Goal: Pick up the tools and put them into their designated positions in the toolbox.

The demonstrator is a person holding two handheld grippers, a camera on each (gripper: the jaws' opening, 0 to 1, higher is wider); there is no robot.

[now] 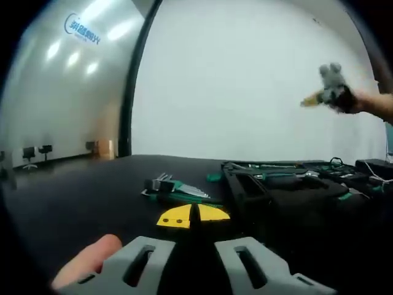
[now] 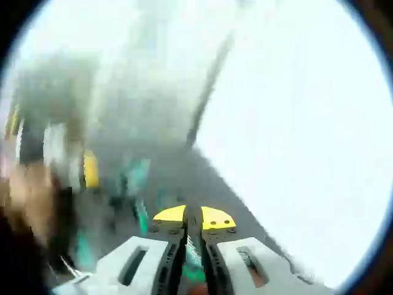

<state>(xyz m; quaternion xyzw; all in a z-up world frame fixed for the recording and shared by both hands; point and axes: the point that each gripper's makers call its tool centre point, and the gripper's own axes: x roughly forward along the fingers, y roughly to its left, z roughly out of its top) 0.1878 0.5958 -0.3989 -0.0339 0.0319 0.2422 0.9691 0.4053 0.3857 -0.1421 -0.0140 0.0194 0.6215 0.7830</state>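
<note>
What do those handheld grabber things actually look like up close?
Each gripper has two pale grey moulded arms with slotted holes, black inner jaws and yellow tips. That shows on the left gripper and on the right gripper, though the right gripper view is motion-blurred. A bare finger rests beside the left one; no sleeve is visible there.

Bare hall or lab: white walls (image 1: 245, 80), distant office chairs (image 1: 35, 153).

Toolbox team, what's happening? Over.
Left hand-held gripper shut, empty. Right hand-held gripper shut, raised, view blurred. Toolbox open on table, loose tools beside it.
</note>
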